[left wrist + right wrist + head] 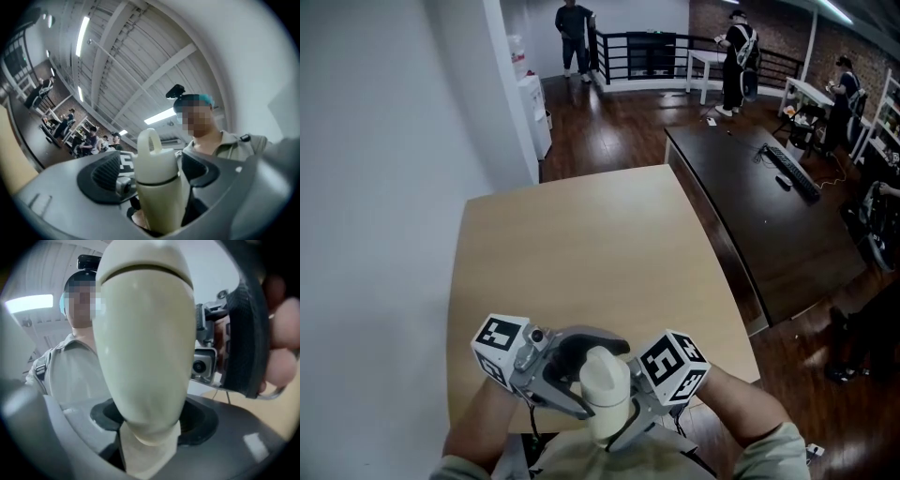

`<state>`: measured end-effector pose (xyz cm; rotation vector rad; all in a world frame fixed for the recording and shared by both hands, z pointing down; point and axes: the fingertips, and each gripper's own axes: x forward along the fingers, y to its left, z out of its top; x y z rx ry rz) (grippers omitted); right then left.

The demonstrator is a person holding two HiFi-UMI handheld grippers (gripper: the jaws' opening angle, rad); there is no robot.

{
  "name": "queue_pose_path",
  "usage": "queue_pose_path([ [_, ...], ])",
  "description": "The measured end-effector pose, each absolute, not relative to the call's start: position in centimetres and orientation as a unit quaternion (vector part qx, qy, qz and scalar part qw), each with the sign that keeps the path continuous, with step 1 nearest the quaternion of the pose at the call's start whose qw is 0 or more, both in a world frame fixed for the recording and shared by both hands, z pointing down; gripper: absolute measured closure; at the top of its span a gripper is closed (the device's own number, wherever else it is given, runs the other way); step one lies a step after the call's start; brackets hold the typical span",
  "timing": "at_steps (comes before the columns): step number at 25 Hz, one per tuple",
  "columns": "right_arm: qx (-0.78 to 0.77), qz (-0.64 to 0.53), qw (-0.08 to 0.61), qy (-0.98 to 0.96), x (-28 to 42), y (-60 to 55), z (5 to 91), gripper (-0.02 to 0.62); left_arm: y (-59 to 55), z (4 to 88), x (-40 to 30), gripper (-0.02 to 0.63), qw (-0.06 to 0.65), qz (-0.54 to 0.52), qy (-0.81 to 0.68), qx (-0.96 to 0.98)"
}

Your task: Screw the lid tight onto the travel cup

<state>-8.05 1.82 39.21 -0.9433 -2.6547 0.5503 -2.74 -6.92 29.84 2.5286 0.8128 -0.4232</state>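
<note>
A cream travel cup (606,398) with its cream lid (602,366) on top is held up over the near edge of the light wooden table (581,244). My right gripper (628,412) is shut on the cup's body (145,343), which fills the right gripper view. My left gripper (579,361) stands open around the lid (157,161), and its dark pads (105,176) sit a little off the lid's sides. The lid has a loop handle (151,139) on top. A thin seam shows between lid and cup (161,206).
A long dark table (769,216) with a keyboard stands to the right across a dark wooden floor. At the left is a white wall, with a white cabinet (534,108) at its far end. Several people stand far back near a railing and shelves.
</note>
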Motion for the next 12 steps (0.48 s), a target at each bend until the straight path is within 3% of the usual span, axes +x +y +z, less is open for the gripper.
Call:
queue_pose_path([
  [12, 0.165, 0.123, 0.23, -0.951, -7.9, -13.1, 44.9, 0.29, -13.3, 31.3, -4.7, 0.187, 0.02, -0.11, -0.183, 0.977],
])
